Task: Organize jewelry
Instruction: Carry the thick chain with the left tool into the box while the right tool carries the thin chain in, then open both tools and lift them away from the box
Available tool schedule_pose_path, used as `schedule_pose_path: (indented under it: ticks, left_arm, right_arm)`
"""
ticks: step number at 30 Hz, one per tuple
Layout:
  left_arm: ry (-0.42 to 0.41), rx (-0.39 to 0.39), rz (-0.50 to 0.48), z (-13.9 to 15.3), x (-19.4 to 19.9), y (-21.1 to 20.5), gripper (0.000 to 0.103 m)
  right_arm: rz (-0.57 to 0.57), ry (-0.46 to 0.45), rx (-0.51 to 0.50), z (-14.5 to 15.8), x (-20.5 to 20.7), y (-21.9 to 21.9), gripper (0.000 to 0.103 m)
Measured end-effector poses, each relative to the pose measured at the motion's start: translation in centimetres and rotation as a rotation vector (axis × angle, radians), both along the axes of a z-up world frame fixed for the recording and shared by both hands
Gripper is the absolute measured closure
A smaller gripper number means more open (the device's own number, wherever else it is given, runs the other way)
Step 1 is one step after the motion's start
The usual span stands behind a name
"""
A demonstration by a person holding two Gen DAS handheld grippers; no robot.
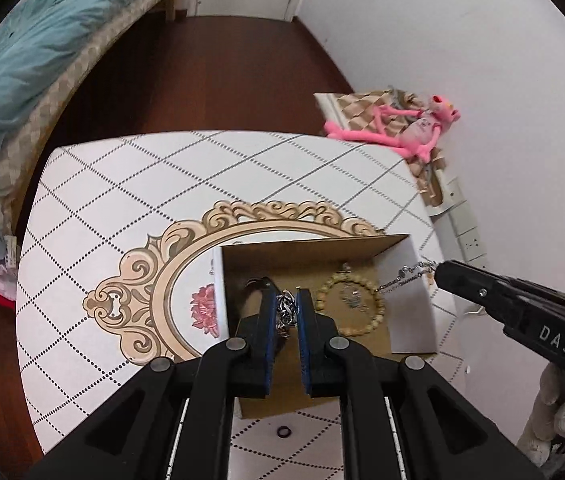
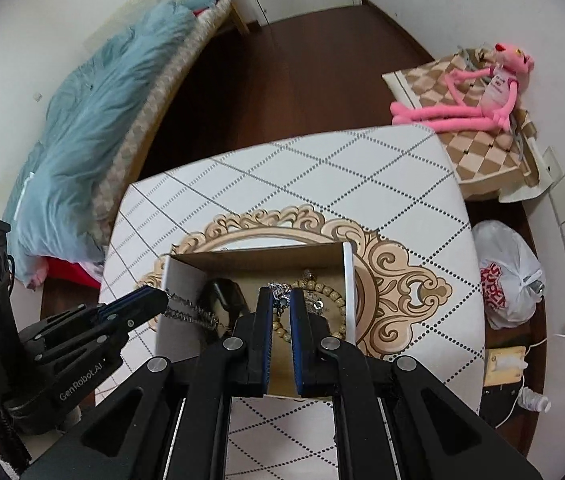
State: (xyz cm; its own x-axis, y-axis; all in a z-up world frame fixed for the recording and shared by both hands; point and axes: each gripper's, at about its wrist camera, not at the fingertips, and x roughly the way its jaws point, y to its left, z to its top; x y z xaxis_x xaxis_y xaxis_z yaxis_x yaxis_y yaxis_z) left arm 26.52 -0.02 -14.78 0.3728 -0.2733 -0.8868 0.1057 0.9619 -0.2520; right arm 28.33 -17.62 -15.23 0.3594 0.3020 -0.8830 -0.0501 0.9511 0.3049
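An open cardboard box point(image 1: 314, 250) point(image 2: 254, 259) stands on the patterned table. Inside lie a beige beaded bracelet point(image 1: 378, 300) point(image 2: 332, 293), a black item point(image 1: 252, 283) point(image 2: 226, 292) and small silver pieces. A silver chain point(image 1: 402, 276) point(image 2: 190, 314) stretches across the box between both grippers. My left gripper point(image 1: 285, 294) point(image 2: 160, 300) is shut on one end of the chain. At the chain's other end, my right gripper point(image 2: 281, 294) point(image 1: 438, 274) is shut on it, over the box's right side.
The white table point(image 1: 122, 200) with diamond lines fills the foreground; a small black ring point(image 1: 283, 432) lies near its front edge. A pink plush toy point(image 2: 462, 100) rests on a checked cushion behind. A bed with a blue blanket point(image 2: 102, 120) is left, a plastic bag point(image 2: 510, 276) right.
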Motion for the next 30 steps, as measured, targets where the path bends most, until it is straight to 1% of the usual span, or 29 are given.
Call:
schedule_pose_path:
  ticks: [2,4,7,8,9,10,11,12,13,14,16,17,18,19,20,21,22,26,28,30]
  left_arm:
    - [0.018,0.023,0.027,-0.3,0.4,0.2,0.094]
    - [0.026,0.042,0.052,-0.3,0.6,0.4,0.092]
    - [0.020,0.070,0.068,-0.1,0.8,0.5,0.089]
    - [0.019,0.087,0.074,0.0,0.8,0.5,0.079]
    - [0.014,0.103,0.080,0.0,0.8,0.5,0.058]
    - [0.008,0.117,0.087,0.1,0.9,0.6,0.045]
    - [-0.004,0.131,0.102,0.3,0.7,0.8,0.028]
    - [-0.011,0.134,0.109,0.4,0.7,1.0,0.027]
    - [-0.018,0.142,0.118,0.6,0.7,1.2,0.027]
    - [-0.022,0.161,0.127,0.7,0.5,1.4,0.027]
    - [-0.029,0.192,0.136,0.7,0.4,1.6,0.023]
    - [-0.042,0.217,0.141,0.7,0.1,1.7,0.013]
    - [-0.050,0.232,0.144,0.7,-0.1,1.8,0.002]
    - [-0.060,0.247,0.150,0.7,-0.4,1.8,0.000]
    - [-0.074,0.262,0.156,0.7,-0.8,1.9,0.000]
    - [-0.083,0.278,0.162,0.6,-1.2,1.9,0.000]
    - [-0.085,0.286,0.167,0.5,-1.4,1.9,0.000]
    - [-0.089,0.301,0.178,0.1,-2.7,1.9,0.000]
    - [-0.085,0.300,0.179,-0.1,-3.1,1.7,0.000]
    - [-0.078,0.297,0.179,-0.4,-3.6,1.7,0.000]
  right_arm:
    - [0.014,0.019,-0.006,-0.7,0.3,0.2,0.094]
    - [0.025,0.039,-0.009,-1.2,0.7,0.4,0.094]
    - [0.036,0.078,-0.028,-1.9,1.3,0.6,0.093]
    - [0.040,0.094,-0.035,-2.2,1.4,0.7,0.093]
    - [0.047,0.103,-0.046,-2.3,1.5,0.8,0.092]
    - [0.054,0.113,-0.054,-2.4,1.5,0.9,0.089]
    - [0.055,0.115,-0.055,-2.5,1.5,0.9,0.076]
    - [0.057,0.117,-0.057,-2.4,1.4,0.9,0.061]
    - [0.055,0.115,-0.064,-2.3,1.2,0.8,0.055]
    - [0.053,0.107,-0.073,-2.1,1.0,0.8,0.050]
    - [0.051,0.091,-0.104,-1.8,0.6,0.7,0.050]
    - [0.050,0.080,-0.132,-1.7,0.3,0.7,0.048]
    - [0.048,0.072,-0.155,-1.5,0.1,0.8,0.037]
    - [0.047,0.062,-0.180,-1.4,-0.1,0.8,0.030]
    - [0.041,0.050,-0.208,-1.3,-0.5,0.9,0.014]
    - [0.037,0.037,-0.238,-1.3,-0.9,1.0,0.008]
    - [0.034,0.028,-0.267,-1.3,-1.3,1.2,0.008]
    - [0.016,0.031,-0.311,-2.1,-2.5,1.4,0.008]
    - [0.006,0.028,-0.333,-2.6,-2.9,1.4,0.003]
    - [-0.002,0.020,-0.346,-2.9,-3.3,1.4,0.002]
